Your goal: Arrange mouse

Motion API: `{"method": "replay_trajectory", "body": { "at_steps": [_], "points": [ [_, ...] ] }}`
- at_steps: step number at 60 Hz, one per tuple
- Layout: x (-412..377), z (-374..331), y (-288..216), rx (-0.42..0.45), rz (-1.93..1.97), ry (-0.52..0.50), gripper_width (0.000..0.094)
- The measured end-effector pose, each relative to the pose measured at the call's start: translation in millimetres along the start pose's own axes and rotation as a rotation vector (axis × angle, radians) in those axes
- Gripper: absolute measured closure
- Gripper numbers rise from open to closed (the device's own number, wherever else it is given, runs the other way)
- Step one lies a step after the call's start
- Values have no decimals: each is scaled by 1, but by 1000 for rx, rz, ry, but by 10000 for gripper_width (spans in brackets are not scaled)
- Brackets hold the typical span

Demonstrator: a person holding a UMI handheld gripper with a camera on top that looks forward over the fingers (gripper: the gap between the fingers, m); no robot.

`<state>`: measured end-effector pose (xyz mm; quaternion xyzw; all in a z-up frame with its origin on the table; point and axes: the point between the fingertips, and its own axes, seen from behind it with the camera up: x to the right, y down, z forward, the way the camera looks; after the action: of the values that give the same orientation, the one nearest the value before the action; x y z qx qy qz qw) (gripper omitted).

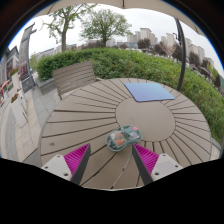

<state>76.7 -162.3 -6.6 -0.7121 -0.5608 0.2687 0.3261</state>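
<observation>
Outdoors, the gripper [112, 160] hangs over a round table [70, 125] of radiating wooden slats, which fills the middle and lower part of the frame. Its 2 fingers [78, 158] rise from the bottom of the frame, spread well apart, their magenta pads [147, 157] facing each other with nothing pinched between them. The mouse [123, 138], a small pale, glossy object, lies on the slats just ahead of the fingertips, slightly right of centre and touching neither finger. Beyond it, in the upper right of the tabletop, a flat dark blue mouse pad [149, 91] rests near the far rim, well apart from the mouse. In the upper left, a slatted wooden bench [72, 75] stands behind the table against a green hedge [120, 62]. Trees [104, 24] and pale buildings [145, 37] line the top of the frame under a bright sky.
</observation>
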Motion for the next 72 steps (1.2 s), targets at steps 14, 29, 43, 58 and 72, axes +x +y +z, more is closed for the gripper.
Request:
{"method": "replay_trajectory", "body": {
  "at_steps": [14,29,43,58,72],
  "points": [
    [7,31,-26,18,10,27,76],
    [-5,58,-43,5,-51,-3,84],
    [3,71,-48,-26,-48,18,507],
    [3,27,-100,-15,-40,-45,557],
    [76,31,-248,135,-12,-59,556]
  ]
}}
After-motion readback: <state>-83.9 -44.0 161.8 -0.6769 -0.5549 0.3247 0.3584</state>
